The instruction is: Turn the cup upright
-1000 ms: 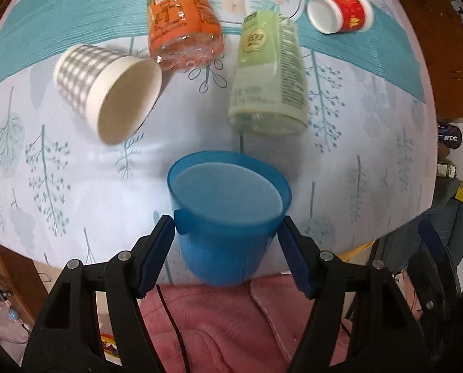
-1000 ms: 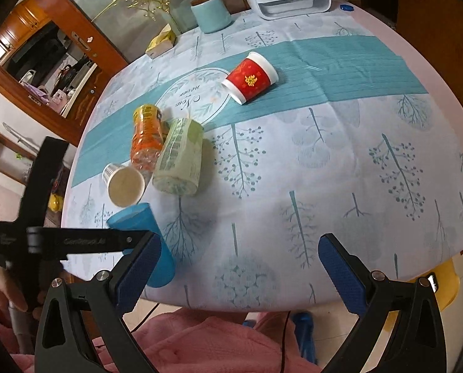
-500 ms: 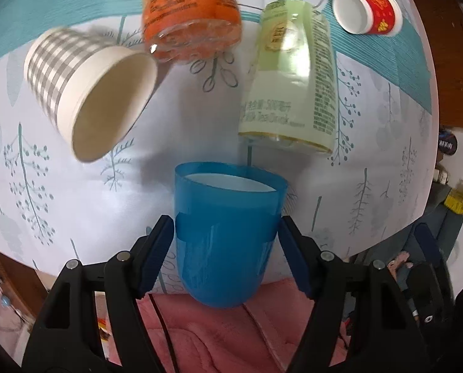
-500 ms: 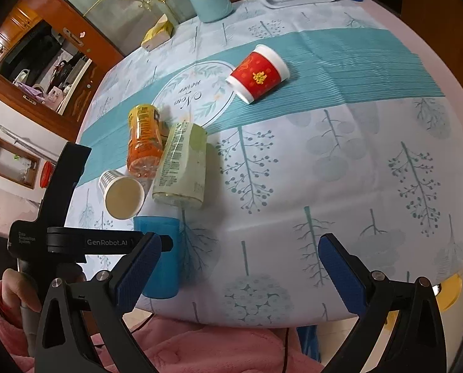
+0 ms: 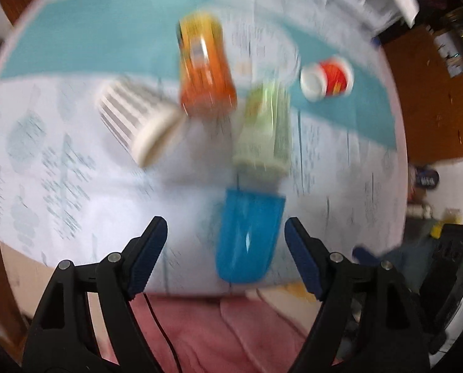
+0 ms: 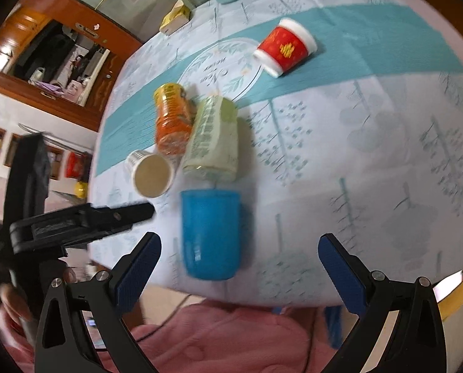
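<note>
Now | blue cup (image 6: 211, 236) stands upright, released | both my grippers gape empty | next, I'd judge: checked cup (image 6: 150, 172) at 10 o'clock.

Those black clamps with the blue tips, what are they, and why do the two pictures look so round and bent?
They are hand-held grippers, one in each of a person's hands, no robot arm. Each carries a wide-angle camera looking along its jaws, which bends the picture. The left gripper and the right gripper both have their jaws spread, holding nothing. Between them on the tablecloth stands the blue cup, mouth up it seems. Behind it lie a checked paper cup, an orange bottle, a green bottle and a red cup, all on their sides. The left picture is motion-blurred.
</note>
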`<move>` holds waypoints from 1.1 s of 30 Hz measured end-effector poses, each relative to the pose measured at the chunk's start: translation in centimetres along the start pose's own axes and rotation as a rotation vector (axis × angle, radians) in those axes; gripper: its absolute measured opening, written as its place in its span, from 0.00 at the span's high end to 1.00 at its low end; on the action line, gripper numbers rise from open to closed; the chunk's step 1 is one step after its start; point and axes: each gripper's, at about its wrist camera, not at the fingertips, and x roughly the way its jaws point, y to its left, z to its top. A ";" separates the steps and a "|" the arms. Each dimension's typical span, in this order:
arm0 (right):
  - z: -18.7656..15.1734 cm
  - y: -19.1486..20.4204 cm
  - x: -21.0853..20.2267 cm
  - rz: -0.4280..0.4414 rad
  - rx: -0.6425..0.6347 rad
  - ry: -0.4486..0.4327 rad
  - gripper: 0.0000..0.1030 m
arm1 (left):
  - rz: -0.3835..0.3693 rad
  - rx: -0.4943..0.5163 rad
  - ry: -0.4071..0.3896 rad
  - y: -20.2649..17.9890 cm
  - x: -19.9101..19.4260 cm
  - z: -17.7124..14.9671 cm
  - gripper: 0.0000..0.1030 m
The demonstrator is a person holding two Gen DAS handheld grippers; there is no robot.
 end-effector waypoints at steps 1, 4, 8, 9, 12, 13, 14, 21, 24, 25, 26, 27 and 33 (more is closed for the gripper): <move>-0.2 0.0 0.2 0.015 0.011 0.015 0.01 | 0.019 0.010 -0.069 0.2 -1.1 -0.6 0.26; -1.0 0.4 1.0 0.036 0.024 0.048 0.01 | 0.052 0.028 -0.203 0.2 -2.9 -2.1 0.26; -2.0 1.5 1.8 0.045 -0.016 0.066 0.01 | 0.094 0.057 -0.306 0.5 -4.0 -4.6 0.26; -2.2 2.0 2.1 0.046 -0.028 0.067 0.01 | 0.114 0.066 -0.324 0.7 -4.1 -5.1 0.26; -2.7 3.4 3.0 0.036 -0.064 0.054 0.01 | 0.167 0.090 -0.346 1.4 -4.2 -6.7 0.26; -2.8 3.9 3.1 0.027 -0.078 0.041 0.01 | 0.173 0.092 -0.350 1.7 -4.1 -7.0 0.26; -2.8 4.4 3.5 0.012 -0.094 0.032 0.01 | 0.174 0.093 -0.354 2.0 -3.9 -7.4 0.26; -1.4 6.8 6.8 -0.130 -0.152 -0.016 0.01 | 0.184 0.070 -0.313 4.7 -2.6 -6.7 0.26; -0.4 7.3 8.7 -0.152 -0.151 0.015 0.03 | 0.178 0.070 -0.300 5.6 -2.3 -5.9 0.26; -0.1 7.5 9.4 -0.158 -0.148 0.024 0.03 | 0.179 0.069 -0.291 5.7 -2.2 -5.6 0.26; 0.1 7.6 9.9 -0.160 -0.142 0.036 0.04 | 0.182 0.072 -0.275 5.9 -2.0 -5.2 0.26; 0.4 7.8 10.6 -0.165 -0.132 0.051 0.05 | 0.179 0.077 -0.262 6.0 -1.9 -4.8 0.26; 1.5 7.7 13.0 -0.165 -0.072 0.084 0.14 | 0.175 0.128 -0.237 6.0 -1.5 -3.4 0.26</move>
